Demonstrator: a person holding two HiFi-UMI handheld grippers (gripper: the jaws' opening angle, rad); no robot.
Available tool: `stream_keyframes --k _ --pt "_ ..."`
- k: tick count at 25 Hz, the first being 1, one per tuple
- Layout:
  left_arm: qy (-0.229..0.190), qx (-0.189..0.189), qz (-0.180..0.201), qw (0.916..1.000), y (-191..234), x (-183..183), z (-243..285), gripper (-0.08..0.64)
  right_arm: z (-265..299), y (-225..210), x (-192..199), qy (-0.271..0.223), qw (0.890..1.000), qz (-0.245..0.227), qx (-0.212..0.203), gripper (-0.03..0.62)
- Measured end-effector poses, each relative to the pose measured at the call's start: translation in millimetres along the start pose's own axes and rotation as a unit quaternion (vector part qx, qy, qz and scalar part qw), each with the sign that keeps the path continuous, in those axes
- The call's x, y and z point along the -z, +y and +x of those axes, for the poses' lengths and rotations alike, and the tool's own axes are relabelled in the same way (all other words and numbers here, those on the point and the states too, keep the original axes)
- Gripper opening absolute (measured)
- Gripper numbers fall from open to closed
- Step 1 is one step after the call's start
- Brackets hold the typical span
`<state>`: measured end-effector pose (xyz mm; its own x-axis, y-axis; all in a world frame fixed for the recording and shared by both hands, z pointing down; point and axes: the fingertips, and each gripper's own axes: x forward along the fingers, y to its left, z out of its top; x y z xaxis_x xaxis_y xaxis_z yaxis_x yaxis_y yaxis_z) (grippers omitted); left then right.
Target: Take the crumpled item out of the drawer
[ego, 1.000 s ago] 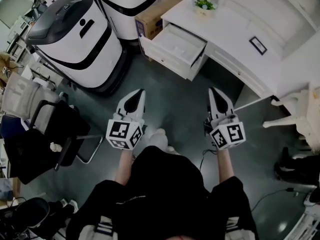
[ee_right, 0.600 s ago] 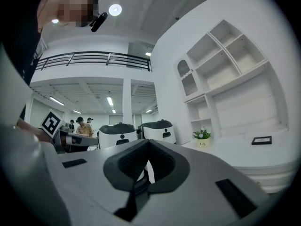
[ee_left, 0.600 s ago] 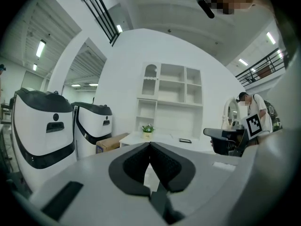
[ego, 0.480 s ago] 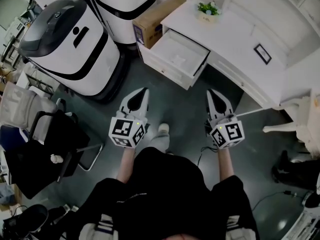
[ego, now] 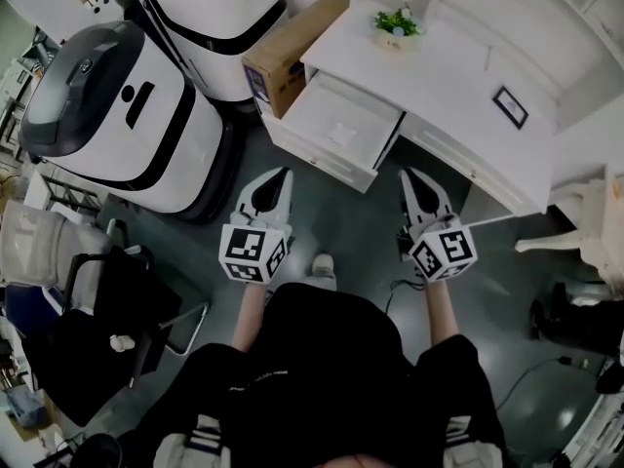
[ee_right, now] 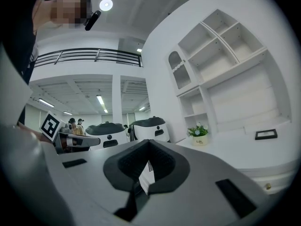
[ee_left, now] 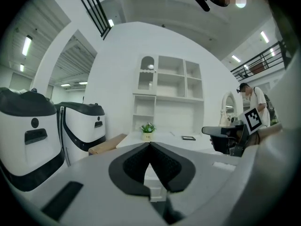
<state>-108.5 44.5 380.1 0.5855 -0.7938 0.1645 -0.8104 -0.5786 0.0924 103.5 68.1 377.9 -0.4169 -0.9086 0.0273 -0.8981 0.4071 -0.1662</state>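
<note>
The open white drawer [ego: 330, 136] juts out of the white desk [ego: 448, 76] toward me. A small pale crumpled item [ego: 341, 134] lies on the drawer's floor. In the head view my left gripper [ego: 284, 174] and right gripper [ego: 408, 175] are held side by side over the dark floor, both pointing at the desk and short of the drawer front. The left gripper [ee_left: 149, 145] is shut, its tips meeting with nothing held. Likewise shut and empty, the right gripper [ee_right: 148, 141] points along the desk front.
A potted plant [ego: 396, 22] and a small picture frame [ego: 509, 106] stand on the desk. A cardboard box [ego: 292, 52] and two big white-and-black machines [ego: 127, 115] stand left of the drawer. A black chair [ego: 107, 310] is at left, a white chair [ego: 585, 232] at right.
The person has stepped toward the desk; both grippers have come closer to the open drawer. Both stay shut and empty.
</note>
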Motion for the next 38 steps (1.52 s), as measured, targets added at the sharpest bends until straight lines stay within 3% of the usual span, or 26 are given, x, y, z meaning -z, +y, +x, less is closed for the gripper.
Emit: stream_keyframes --k 6,17,29,38 --pt "0.009 0.022 -0.013 0.9996 9.7 7.5 35.6 -0.002 21.3 -21.6 2.5 0.001 1.000 0.004 0.015 -0.014" --pt "0.039 0.020 -0.059 0.9973 21.6 32.3 95.2 -0.002 72.3 -69.9 19.6 0.034 0.999 0.032 0.017 -0.014" --pt "0.103 -0.007 -0.128 0.9864 48.2 85.4 192.5 -0.002 171.9 -120.4 77.7 0.137 0.988 0.048 -0.051 -0.014" --pt "0.144 -0.019 -0.137 0.9797 59.3 109.4 233.5 -0.002 219.7 -131.6 131.0 0.213 0.971 0.047 -0.095 -0.014"
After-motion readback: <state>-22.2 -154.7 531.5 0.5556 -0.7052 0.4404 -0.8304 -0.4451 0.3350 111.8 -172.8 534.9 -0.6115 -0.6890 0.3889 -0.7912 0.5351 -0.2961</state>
